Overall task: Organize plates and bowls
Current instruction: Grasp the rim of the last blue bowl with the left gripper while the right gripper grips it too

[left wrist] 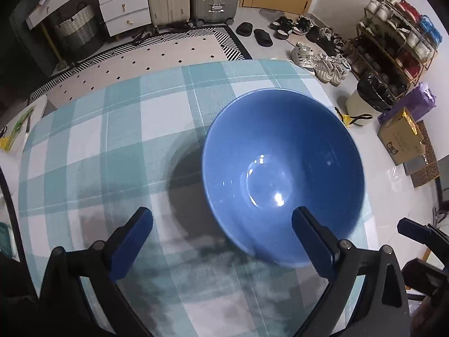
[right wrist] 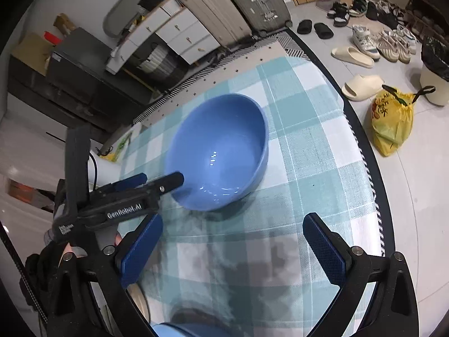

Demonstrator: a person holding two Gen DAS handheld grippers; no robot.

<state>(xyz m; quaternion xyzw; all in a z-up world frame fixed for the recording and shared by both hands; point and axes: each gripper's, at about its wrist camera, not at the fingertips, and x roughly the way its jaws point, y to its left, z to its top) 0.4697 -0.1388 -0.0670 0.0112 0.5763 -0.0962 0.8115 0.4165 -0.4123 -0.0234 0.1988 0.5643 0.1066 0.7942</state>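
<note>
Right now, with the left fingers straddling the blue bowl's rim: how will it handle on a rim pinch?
The blue bowl shows sharp glossy highlights, so it is probably glazed ceramic: rigid, likely slick against the left gripper pads. It looks deep and wide, so a one-sided rim pinch may let it droop or pivot. On the checked tablecloth, pushing may bunch the cloth rather than slide the bowl.

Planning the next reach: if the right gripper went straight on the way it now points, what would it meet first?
Probably the checked tablecloth first, bare between the open right gripper and the blue bowl, which sits slightly left of its line. Depth is unclear.
</note>
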